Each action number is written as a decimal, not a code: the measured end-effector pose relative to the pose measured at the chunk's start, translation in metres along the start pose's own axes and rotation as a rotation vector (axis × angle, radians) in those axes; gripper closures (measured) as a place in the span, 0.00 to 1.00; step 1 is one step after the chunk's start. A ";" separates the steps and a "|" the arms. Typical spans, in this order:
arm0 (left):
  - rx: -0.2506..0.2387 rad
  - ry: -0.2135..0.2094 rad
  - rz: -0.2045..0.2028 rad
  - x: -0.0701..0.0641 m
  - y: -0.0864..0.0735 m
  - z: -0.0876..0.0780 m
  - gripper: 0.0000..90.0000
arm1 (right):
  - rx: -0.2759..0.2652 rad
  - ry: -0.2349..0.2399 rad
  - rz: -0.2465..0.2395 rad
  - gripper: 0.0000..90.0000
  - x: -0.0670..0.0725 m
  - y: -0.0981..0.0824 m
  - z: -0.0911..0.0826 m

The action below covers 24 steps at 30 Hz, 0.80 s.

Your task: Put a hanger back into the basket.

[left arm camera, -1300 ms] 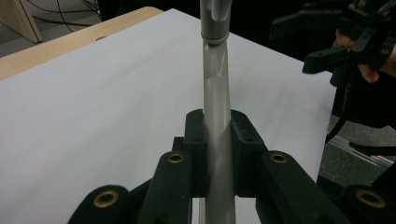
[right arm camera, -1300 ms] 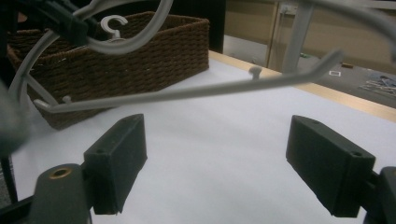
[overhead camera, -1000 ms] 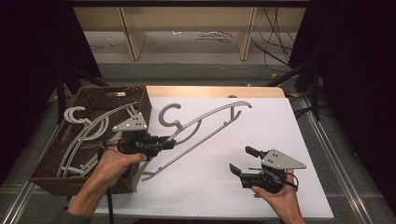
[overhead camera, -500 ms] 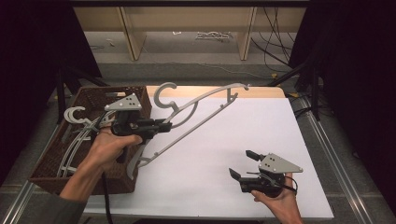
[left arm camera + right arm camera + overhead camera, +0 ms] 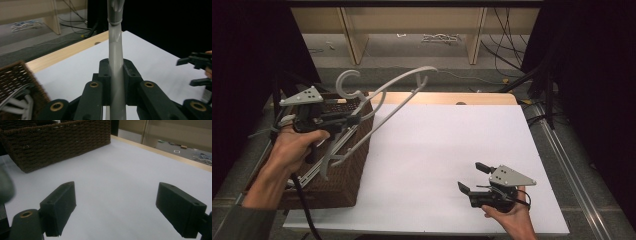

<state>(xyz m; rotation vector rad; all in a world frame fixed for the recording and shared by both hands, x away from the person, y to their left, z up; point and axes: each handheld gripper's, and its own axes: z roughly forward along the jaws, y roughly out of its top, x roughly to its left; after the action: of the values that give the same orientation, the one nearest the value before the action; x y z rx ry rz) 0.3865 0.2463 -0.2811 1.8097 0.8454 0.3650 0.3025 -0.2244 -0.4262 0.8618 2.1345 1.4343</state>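
Note:
My left gripper (image 5: 348, 120) is shut on a grey plastic hanger (image 5: 402, 80) and holds it in the air above the near end of a dark wicker basket (image 5: 347, 185). The hanger's hook curls up by the gripper, its long arm slants up and right, and its lower end dips toward the basket. In the left gripper view the jaws (image 5: 116, 67) clamp the hanger's grey bar (image 5: 115, 50). My right gripper (image 5: 472, 177) rests low on the white table top (image 5: 452, 135) near the front right. It is open with nothing between its fingers (image 5: 60, 205).
More grey hangers (image 5: 17, 100) lie inside the basket (image 5: 12, 77), which stands at the table's left edge. A wooden strip (image 5: 447, 98) runs along the far edge. Shelving legs and cables lie on the floor beyond. A metal rail (image 5: 562, 155) runs along the right.
The left hand has lifted the hanger off the table and carried it up and left over the basket. The right hand and its open gripper have stayed put.

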 end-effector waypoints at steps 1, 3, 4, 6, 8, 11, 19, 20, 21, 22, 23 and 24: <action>-0.003 0.009 -0.008 0.005 -0.002 -0.002 0.88 | -0.010 -0.005 -0.006 0.19 0.000 0.000 0.001; -0.006 0.033 -0.024 0.014 -0.007 -0.006 0.88 | -0.018 0.003 -0.007 0.19 0.000 0.000 0.002; -0.007 0.042 -0.031 0.019 -0.009 -0.008 0.88 | 0.008 0.008 0.005 0.19 0.001 0.000 0.001; -0.006 0.065 -0.040 0.029 -0.013 -0.012 0.88 | 0.015 0.008 0.008 0.19 0.001 0.000 0.001; -0.005 0.087 -0.046 0.037 -0.018 -0.017 0.88 | -0.003 0.001 -0.006 0.19 0.000 0.000 0.002; -0.011 0.105 -0.053 0.046 -0.023 -0.022 0.88 | 0.005 0.004 -0.003 0.19 -0.001 -0.001 0.001; -0.005 0.184 -0.103 0.073 -0.049 -0.037 0.88 | 0.009 0.004 -0.002 0.19 -0.001 -0.001 0.002; -0.002 0.190 -0.101 0.075 -0.051 -0.038 0.88 | 0.010 0.004 -0.002 0.19 -0.001 -0.001 0.002; -0.002 0.195 -0.104 0.077 -0.054 -0.039 0.88 | 0.012 0.001 -0.005 0.19 -0.001 -0.002 0.002; -0.001 0.200 -0.109 0.079 -0.056 -0.040 0.88 | 0.016 0.002 0.001 0.19 -0.001 -0.002 0.002; -0.001 0.205 -0.111 0.081 -0.058 -0.041 0.88 | 0.012 -0.002 0.001 0.19 -0.002 -0.002 0.002; -0.002 0.206 -0.114 0.083 -0.060 -0.043 0.88 | 0.012 -0.001 0.004 0.19 -0.002 -0.002 0.002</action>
<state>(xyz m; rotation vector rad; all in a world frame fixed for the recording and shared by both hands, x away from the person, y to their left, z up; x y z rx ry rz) 0.3962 0.3449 -0.3302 1.7335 1.0858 0.4846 0.3048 -0.2244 -0.4286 0.8715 2.1434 1.4246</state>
